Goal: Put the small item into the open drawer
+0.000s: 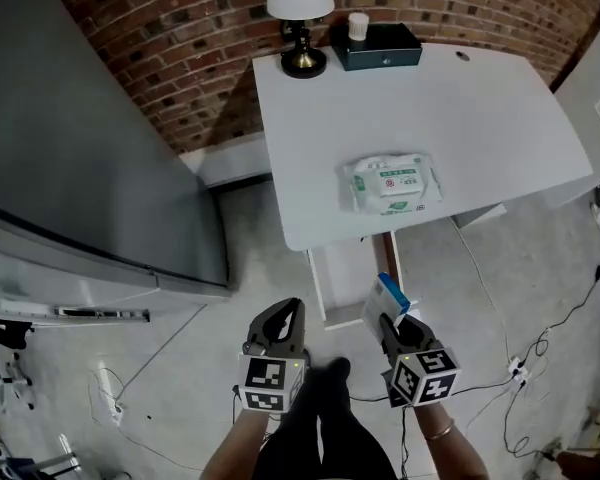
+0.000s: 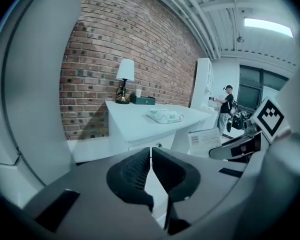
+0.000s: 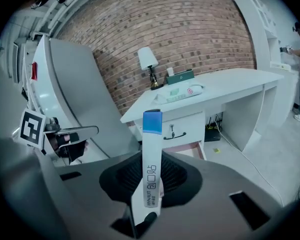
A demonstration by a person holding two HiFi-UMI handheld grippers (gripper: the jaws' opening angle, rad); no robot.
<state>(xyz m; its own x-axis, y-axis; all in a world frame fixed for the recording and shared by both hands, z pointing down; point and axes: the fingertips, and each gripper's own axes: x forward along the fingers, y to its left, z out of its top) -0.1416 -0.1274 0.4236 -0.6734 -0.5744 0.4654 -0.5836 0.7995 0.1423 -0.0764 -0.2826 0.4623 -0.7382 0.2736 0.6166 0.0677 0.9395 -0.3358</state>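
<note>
Closest to the lens, the right gripper [image 1: 392, 328] is clenched on the task's thing, a slim white box with a blue end [image 3: 151, 169]. It is pinched low down by its near end, so most of its length stands clear of the pads. Just to its left the left gripper [image 1: 285, 320] hangs with its jaws pressed together on nothing. Beyond both, farther from the person, the open drawer [image 1: 348, 276] juts out from under the near edge of the white desk [image 1: 480, 108], well apart from the box. On the desk top lie a pack of wet wipes [image 1: 393, 183], and at the far edge a lamp [image 1: 300, 18] and a dark green box [image 1: 377, 46] against the brick wall [image 1: 180, 58]. The likely trouble is the long free end: it may knock the desk edge or the drawer front on the way in and swing in the pads. Letting go before the box is over the drawer would send it to the floor among the cables [image 1: 520, 368]
</note>
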